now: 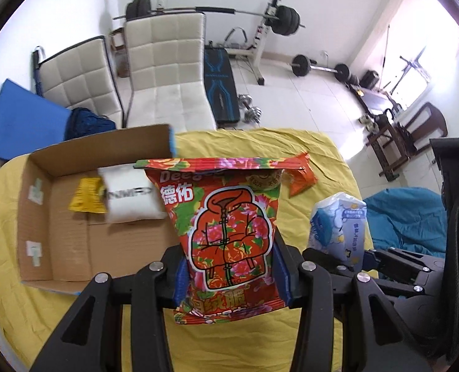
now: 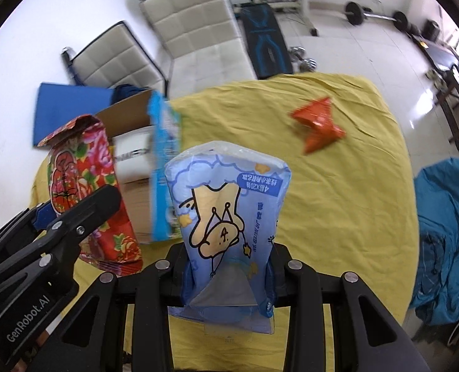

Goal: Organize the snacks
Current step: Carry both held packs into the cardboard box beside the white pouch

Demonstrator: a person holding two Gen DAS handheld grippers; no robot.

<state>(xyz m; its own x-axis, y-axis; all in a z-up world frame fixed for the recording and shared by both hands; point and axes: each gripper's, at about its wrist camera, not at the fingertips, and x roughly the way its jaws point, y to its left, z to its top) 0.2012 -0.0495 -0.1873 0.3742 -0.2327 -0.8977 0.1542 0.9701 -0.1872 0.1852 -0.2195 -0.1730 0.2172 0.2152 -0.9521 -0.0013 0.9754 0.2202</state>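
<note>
My left gripper (image 1: 227, 274) is shut on a red floral snack bag (image 1: 229, 226), held upright above the yellow cloth, just right of an open cardboard box (image 1: 59, 248). The box holds a yellow packet (image 1: 86, 200) and a white pack (image 1: 130, 198). My right gripper (image 2: 227, 274) is shut on a blue cartoon-printed pack (image 2: 226, 210), also held upright. In the right wrist view the floral bag (image 2: 86, 186) and left gripper (image 2: 52, 217) show at left, beside the box (image 2: 136, 198). A small orange packet (image 2: 317, 124) lies on the cloth at the far right.
A yellow cloth (image 2: 337, 201) covers the round table. Two cream chairs (image 1: 164, 71) stand behind it, with a blue mat (image 1: 24, 121) and gym weights (image 1: 319, 68) on the floor. A teal beanbag (image 2: 446, 232) sits at the right.
</note>
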